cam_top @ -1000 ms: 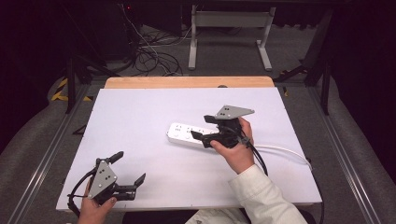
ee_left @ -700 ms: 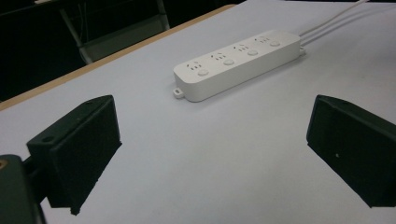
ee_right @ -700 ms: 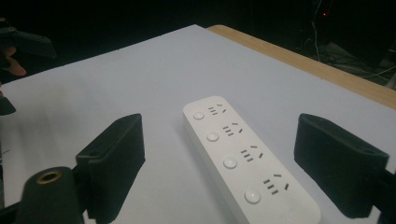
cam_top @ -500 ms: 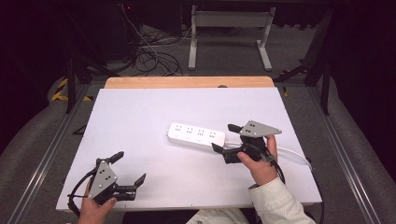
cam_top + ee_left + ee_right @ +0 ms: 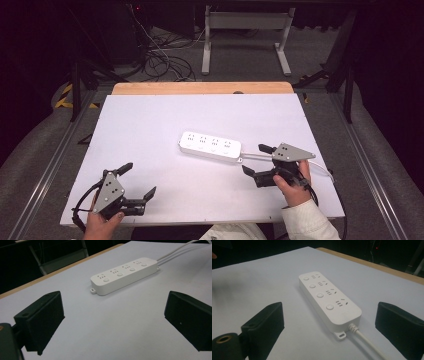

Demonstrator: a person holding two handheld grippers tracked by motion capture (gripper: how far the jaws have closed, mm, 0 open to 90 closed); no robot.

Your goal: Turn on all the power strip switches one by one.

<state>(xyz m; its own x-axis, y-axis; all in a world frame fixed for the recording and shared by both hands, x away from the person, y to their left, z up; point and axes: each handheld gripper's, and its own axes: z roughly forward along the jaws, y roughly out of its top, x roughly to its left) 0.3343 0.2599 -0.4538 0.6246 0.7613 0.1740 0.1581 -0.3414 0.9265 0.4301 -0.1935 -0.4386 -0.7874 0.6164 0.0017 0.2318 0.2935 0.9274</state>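
Observation:
A white power strip (image 5: 210, 145) with several sockets lies flat near the middle of the white table (image 5: 150, 125). Its white cable (image 5: 254, 156) runs off to the right. My right gripper (image 5: 255, 159) hovers just right of the strip's cable end, apart from it. Its jaws have just been opening and stand wide with nothing gripped. In the right gripper view the strip (image 5: 329, 300) and the cable (image 5: 367, 340) lie ahead between the jaws. My left gripper (image 5: 139, 179) rests open near the front left edge, and in its view the strip (image 5: 125, 273) lies far ahead.
A bare wooden strip (image 5: 200, 88) borders the table's far edge. Beyond it stand a metal desk frame (image 5: 245, 30) and tangled floor cables (image 5: 160, 60). Metal rails (image 5: 50, 165) run along both sides. The cable loops near the right edge (image 5: 325, 172).
My right gripper has drawn away from over the strip's right end, moving right and toward the front edge, lower over the table. The left gripper and the strip have stayed put.

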